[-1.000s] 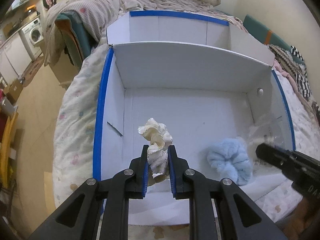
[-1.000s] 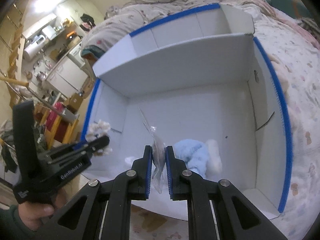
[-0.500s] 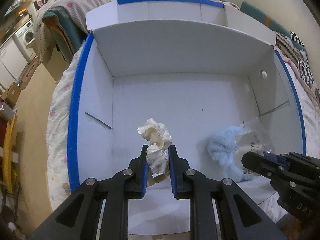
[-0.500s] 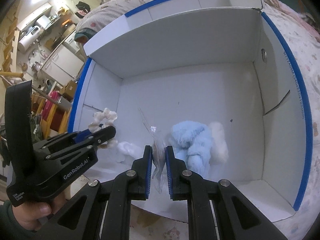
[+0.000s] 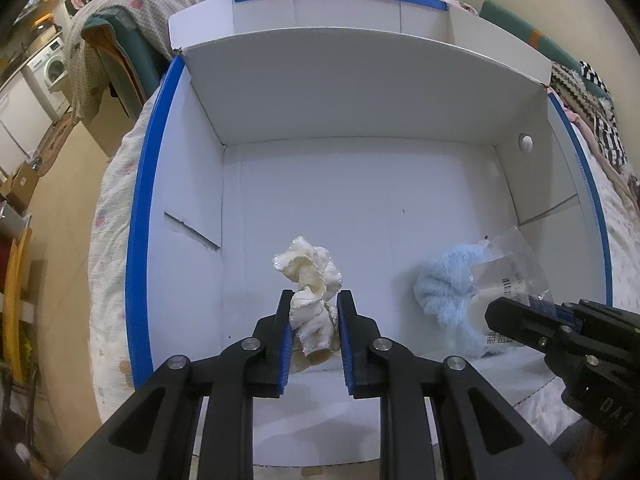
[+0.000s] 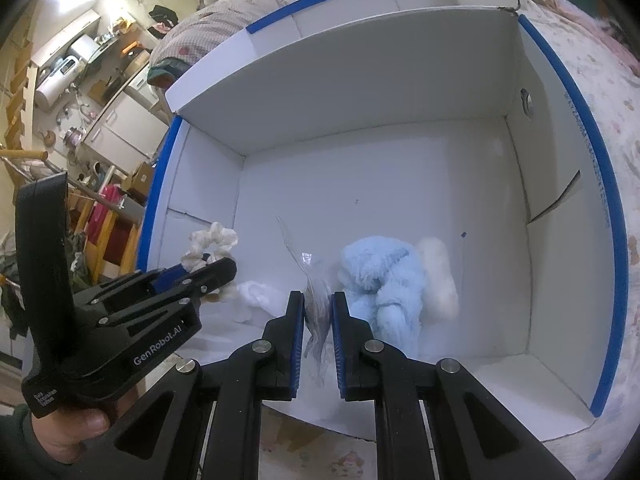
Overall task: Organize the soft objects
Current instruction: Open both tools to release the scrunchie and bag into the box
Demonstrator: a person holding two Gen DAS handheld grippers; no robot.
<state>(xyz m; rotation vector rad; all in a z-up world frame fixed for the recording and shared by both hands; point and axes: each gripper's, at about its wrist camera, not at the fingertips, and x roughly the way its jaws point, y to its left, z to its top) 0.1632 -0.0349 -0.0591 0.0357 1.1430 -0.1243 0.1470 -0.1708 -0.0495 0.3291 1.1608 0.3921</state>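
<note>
My left gripper (image 5: 312,300) is shut on a cream ruffled scrunchie (image 5: 310,276), held over the floor of a white cardboard box with blue-taped rims (image 5: 138,208). My right gripper (image 6: 318,300) is shut on a clear plastic bag (image 6: 316,296) holding a fluffy light-blue scrunchie (image 6: 380,276) and a white fluffy one (image 6: 438,276), low at the box's front right. In the left wrist view the bag (image 5: 508,276) and blue scrunchie (image 5: 444,292) lie right of my fingers. The left gripper (image 6: 208,272) with the cream scrunchie (image 6: 210,242) shows in the right wrist view.
The box sits on a floral quilted bed (image 5: 108,216). A white soft piece (image 6: 256,300) lies on the box floor between the grippers. The box's back flap (image 5: 360,80) stands upright. Blankets and clothes (image 5: 592,92) lie behind and to the right.
Both grippers have moved forward and down into the box with their loads still held. The bagged blue scrunchie now sits lower, near the box floor.
</note>
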